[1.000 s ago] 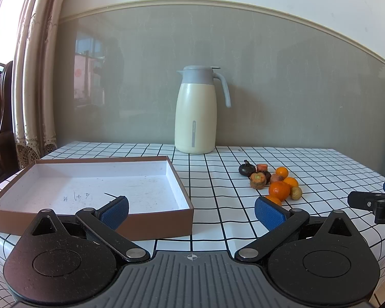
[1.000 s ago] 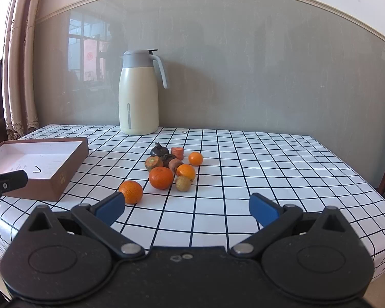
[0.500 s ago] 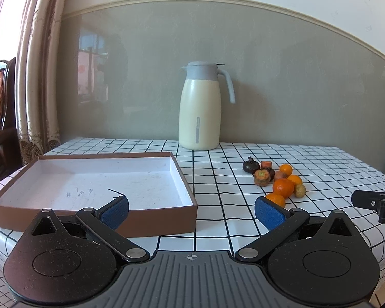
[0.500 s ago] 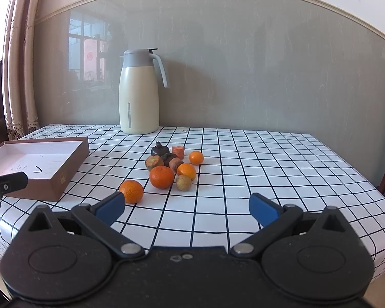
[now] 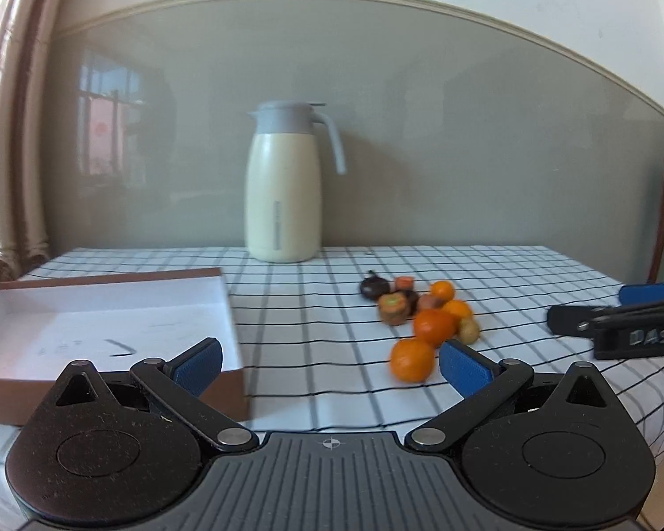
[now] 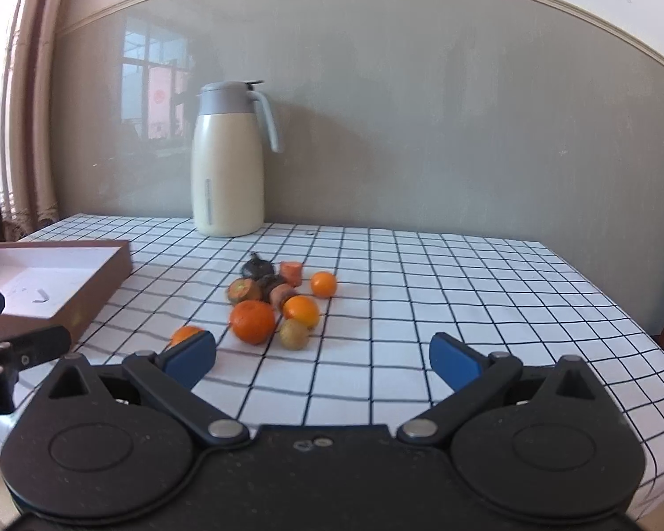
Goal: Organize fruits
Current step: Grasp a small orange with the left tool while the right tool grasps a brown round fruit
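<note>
Fruits (image 6: 279,305) are clustered mid-table on the checked tablecloth (image 6: 420,309), in front of the cream jug (image 6: 228,159); one orange (image 5: 411,359) is set apart nearest the grippers. Brown box (image 5: 110,323) is seen at left, nothing inside. Left gripper (image 5: 330,360) and right gripper (image 6: 321,356) are held with fingers spread wide, nothing gripped

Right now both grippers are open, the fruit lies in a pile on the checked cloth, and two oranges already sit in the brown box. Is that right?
Not quite. The brown box holds no fruit, as the left wrist view shows; every orange is on the checked cloth with the fruit pile. The left gripper and right gripper are open.
</note>
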`<state>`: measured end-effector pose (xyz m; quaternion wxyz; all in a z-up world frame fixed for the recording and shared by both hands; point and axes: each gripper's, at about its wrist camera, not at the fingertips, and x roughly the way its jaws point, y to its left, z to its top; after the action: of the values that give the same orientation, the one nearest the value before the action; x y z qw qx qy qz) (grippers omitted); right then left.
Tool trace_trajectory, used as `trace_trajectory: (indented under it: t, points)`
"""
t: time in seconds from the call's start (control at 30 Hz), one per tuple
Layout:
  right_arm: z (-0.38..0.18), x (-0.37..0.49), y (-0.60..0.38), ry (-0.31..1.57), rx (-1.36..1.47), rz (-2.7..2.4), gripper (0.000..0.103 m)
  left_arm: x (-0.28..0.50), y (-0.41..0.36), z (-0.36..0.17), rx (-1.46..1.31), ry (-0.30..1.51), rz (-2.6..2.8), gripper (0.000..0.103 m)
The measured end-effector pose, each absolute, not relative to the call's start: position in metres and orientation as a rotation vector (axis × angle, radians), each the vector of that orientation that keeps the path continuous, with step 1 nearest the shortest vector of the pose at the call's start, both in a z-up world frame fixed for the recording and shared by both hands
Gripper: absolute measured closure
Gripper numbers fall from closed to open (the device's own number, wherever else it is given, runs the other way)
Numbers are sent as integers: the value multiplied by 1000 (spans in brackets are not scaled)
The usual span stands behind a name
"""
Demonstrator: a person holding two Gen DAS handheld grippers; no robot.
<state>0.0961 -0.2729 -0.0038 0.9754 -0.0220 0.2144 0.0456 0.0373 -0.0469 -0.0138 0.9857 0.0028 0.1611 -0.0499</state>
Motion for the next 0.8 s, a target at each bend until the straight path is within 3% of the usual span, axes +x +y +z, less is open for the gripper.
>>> trace_trajectory:
  t: [0.2, 0.4, 0.43, 0.47, 0.53, 0.6, 0.67, 0.8]
  points:
    - [-21, 134, -273, 513, -60, 101, 25, 68, -81, -26, 83, 379, -118, 0]
    - [-28, 160, -273, 552, -23, 108, 31, 101, -97, -43, 89, 459, -95, 0]
    - [-30, 164, -272, 558, -21, 109, 31, 107, -96, -45, 80, 474, -99, 7]
    - [-31, 169, -271, 568, -16, 115, 32, 113, -96, -49, 69, 490, -102, 23]
    - [-33, 176, -269, 579, 0, 119, 36, 121, -95, -53, 29, 513, -135, 25]
    - [-35, 180, -267, 586, 8, 127, 38, 126, -101, -55, 38, 508, -157, 36]
    - [-37, 184, -263, 600, 6, 130, 42, 131, -103, -56, 44, 514, -155, 62]
    - [-41, 194, -258, 625, 16, 137, 54, 146, -95, -59, -12, 547, -159, 64]
